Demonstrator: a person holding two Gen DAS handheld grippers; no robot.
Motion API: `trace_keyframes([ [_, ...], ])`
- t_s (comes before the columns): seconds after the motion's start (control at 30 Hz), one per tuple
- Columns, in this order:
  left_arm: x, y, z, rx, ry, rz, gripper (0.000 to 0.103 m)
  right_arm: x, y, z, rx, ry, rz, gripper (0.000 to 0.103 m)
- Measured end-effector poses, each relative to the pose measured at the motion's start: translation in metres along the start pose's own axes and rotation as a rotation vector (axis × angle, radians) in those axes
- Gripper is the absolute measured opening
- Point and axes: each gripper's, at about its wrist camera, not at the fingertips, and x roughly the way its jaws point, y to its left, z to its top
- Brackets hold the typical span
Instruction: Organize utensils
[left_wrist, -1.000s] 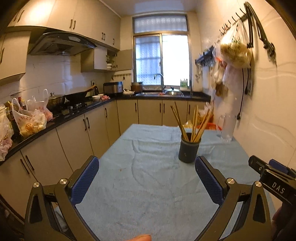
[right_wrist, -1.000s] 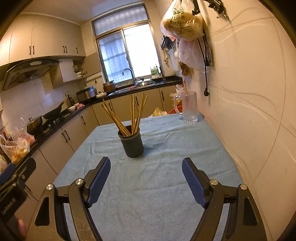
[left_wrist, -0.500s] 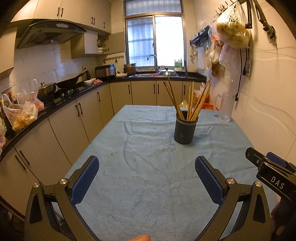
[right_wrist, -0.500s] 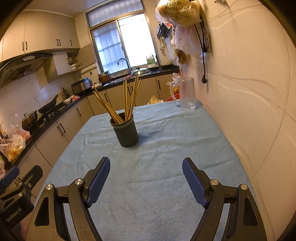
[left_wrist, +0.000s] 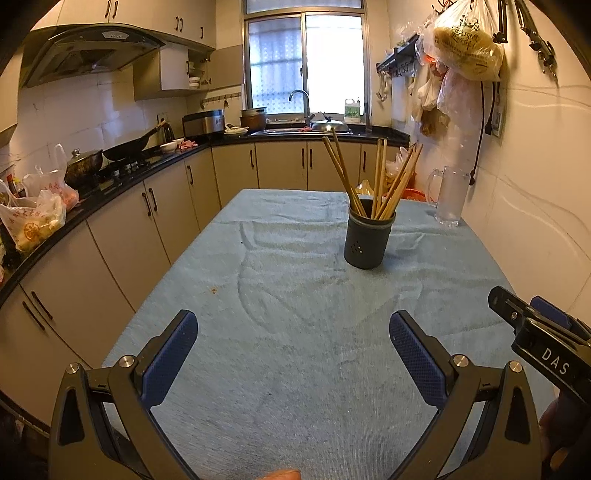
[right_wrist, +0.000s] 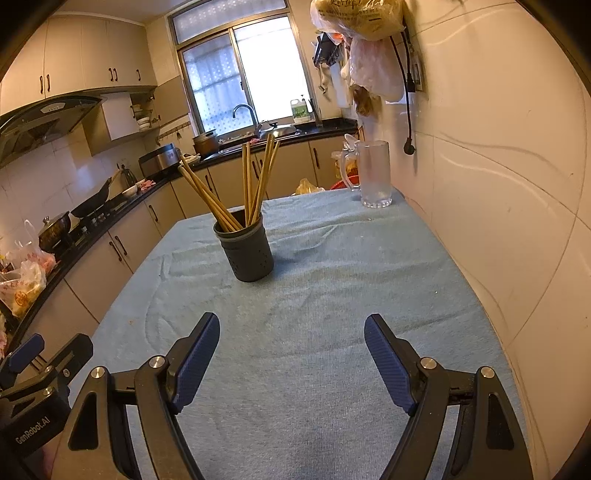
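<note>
Both tongs are held side by side, low and pointing forward. The left tongs (left_wrist: 293, 334) stand wide apart, the blue ribbed pads (left_wrist: 417, 363) facing each other with nothing between them. The right tongs (right_wrist: 291, 338) are spread just as wide, their pads (right_wrist: 386, 363) likewise bare. From the left wrist view the right tongs' black body shows at the right edge, its tip level with the left pads. From the right wrist view the left tongs' body sits at the lower left edge. A bit of finger (left_wrist: 279, 474) peeks in at the bottom of the left view.
</note>
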Motion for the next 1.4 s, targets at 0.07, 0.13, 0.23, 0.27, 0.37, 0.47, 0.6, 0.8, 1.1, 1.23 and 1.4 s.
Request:
trace_keyframes([
  [0.07, 0.002, -0.001, 0.0, 0.0, 0.004, 0.001, 0.103, 0.0, 0.0, 0.0, 0.0, 0.0, -0.001, 0.085],
  [0.13, 0.003, 0.0, -0.001, -0.001, 0.009, 0.0, 0.103, 0.001, 0.0, 0.0, -0.003, -0.001, -0.003, 0.085],
  [0.23, 0.006, 0.0, -0.001, -0.004, 0.022, -0.004, 0.103, 0.002, 0.001, 0.0, -0.007, 0.0, -0.006, 0.085],
  [0.27, 0.007, 0.0, -0.001, -0.005, 0.026, -0.004, 0.103, 0.002, 0.001, 0.0, -0.007, 0.0, -0.005, 0.085],
  [0.37, 0.011, 0.001, -0.001, -0.013, 0.042, -0.01, 0.103, 0.003, 0.001, 0.0, -0.006, 0.001, -0.006, 0.085],
  [0.47, 0.013, 0.001, -0.002, -0.019, 0.052, -0.016, 0.103, 0.004, 0.001, -0.001, -0.003, 0.001, -0.008, 0.085],
  [0.6, 0.014, 0.0, -0.003, -0.017, 0.057, -0.018, 0.103, 0.004, 0.001, -0.001, -0.004, 0.002, -0.007, 0.085],
  [0.8, 0.016, -0.001, -0.005, -0.016, 0.068, -0.02, 0.103, 0.006, 0.001, -0.001, -0.006, 0.005, -0.006, 0.086],
  [1.1, 0.019, -0.003, -0.006, -0.01, 0.076, -0.025, 0.103, 0.006, 0.0, -0.001, -0.007, 0.005, -0.006, 0.086],
  [1.23, 0.02, -0.002, -0.006, -0.009, 0.079, -0.026, 0.103, 0.006, 0.001, -0.001, -0.006, 0.005, -0.006, 0.086],
  [1.4, 0.02, -0.003, -0.006, -0.009, 0.079, -0.026, 0.103, 0.007, 0.0, -0.001, -0.007, 0.005, -0.006, 0.087],
])
